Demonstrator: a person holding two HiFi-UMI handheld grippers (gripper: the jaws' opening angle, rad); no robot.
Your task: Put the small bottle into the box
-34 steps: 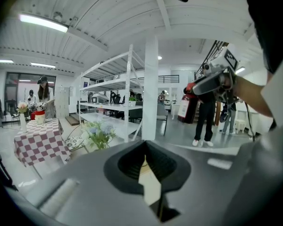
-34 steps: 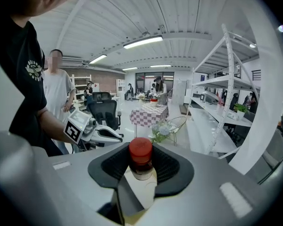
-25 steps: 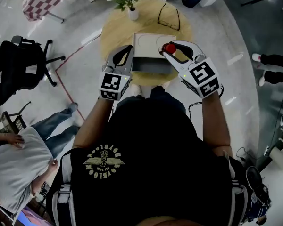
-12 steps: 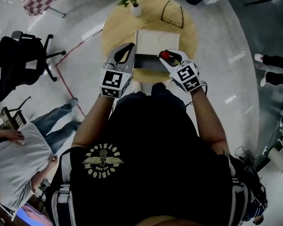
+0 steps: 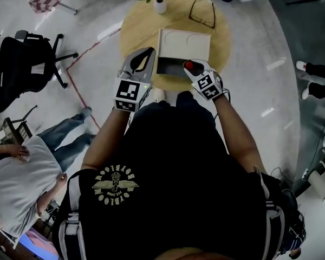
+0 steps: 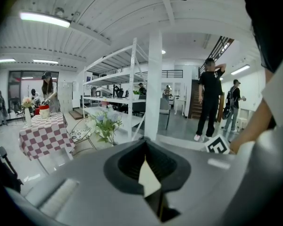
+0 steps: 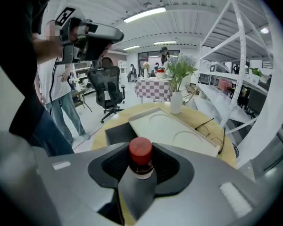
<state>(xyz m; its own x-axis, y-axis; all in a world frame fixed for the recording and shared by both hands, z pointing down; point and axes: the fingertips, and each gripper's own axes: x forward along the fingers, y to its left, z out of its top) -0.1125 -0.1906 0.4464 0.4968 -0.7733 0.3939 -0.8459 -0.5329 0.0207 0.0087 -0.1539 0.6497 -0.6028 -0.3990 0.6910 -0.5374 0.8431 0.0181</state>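
Note:
A small bottle [image 5: 189, 65] with a red cap [image 7: 140, 147] stands upright between the jaws of my right gripper [image 5: 192, 68], which is shut on it. It hangs over the near right corner of the box's dark inside [image 5: 169, 67]. The box [image 7: 117, 132] lies open on the round wooden table [image 5: 135, 31], its cream lid [image 5: 184, 41] folded back on the far side. My left gripper [image 5: 149, 52] hovers at the box's left edge, fingertips together and nothing between them. In the left gripper view the left gripper [image 6: 145, 140] points out into the room.
A white vase of flowers [image 5: 160, 5] and a pair of glasses [image 5: 203, 12] lie on the table's far side. A black office chair [image 5: 21, 69] stands to the left. One person sits at lower left [image 5: 21, 183], and another person's legs [image 5: 317, 69] show at right.
My right gripper has come down and nearer with the bottle, from above the box's right side to its near right corner. The left gripper has barely moved.

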